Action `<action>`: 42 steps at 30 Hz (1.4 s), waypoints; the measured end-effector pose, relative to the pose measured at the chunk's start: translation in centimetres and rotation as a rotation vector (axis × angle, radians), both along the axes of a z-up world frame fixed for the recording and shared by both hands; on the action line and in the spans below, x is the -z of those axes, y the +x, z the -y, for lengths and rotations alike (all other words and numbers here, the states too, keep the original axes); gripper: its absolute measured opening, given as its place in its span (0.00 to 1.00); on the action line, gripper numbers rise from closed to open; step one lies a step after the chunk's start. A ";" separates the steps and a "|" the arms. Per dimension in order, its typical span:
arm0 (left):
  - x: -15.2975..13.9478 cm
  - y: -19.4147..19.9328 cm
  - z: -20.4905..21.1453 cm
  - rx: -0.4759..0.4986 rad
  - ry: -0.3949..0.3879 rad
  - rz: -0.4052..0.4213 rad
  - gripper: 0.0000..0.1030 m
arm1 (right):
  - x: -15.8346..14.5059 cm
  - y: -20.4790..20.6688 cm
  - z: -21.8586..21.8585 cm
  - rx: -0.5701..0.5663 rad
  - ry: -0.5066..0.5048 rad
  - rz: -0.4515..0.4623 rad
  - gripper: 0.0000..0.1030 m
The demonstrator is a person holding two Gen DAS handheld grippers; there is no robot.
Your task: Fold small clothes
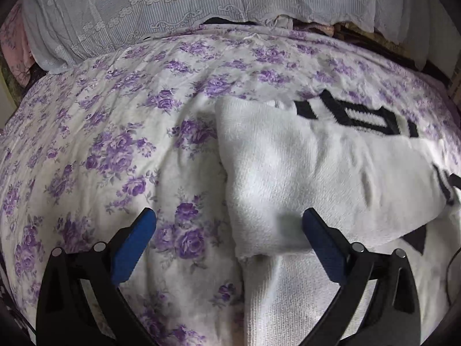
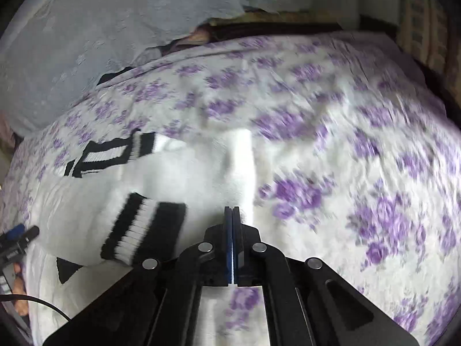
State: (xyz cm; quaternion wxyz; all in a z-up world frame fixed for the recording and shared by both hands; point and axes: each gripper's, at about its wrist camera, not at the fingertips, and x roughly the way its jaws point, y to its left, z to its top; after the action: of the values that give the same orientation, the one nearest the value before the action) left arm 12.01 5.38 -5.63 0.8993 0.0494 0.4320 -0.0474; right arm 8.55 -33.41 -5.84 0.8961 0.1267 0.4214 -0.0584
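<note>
Left gripper (image 1: 229,227) astride sweater (image 1: 288,173) edge

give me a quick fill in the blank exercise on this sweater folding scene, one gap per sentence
1. The white sweater lies on a bedspread printed with ____ flowers.
2. The left gripper has its jaws ____.
3. The right gripper has its jaws ____.
4. The sweater's cuff has black and ____ stripes.

Missing words: purple; open; shut; white
</note>
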 end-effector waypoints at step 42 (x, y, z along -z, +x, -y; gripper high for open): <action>-1.5 -5.5 -1.0 0.132 -0.079 -0.104 0.95 | -3.6 -6.5 -5.8 -0.309 0.125 0.091 0.38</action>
State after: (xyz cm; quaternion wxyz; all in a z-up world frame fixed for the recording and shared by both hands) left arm 6.51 6.39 -4.11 0.8718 0.0397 0.4718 -0.1258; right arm 2.01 -27.66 -2.22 0.9030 0.1185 0.3975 0.1120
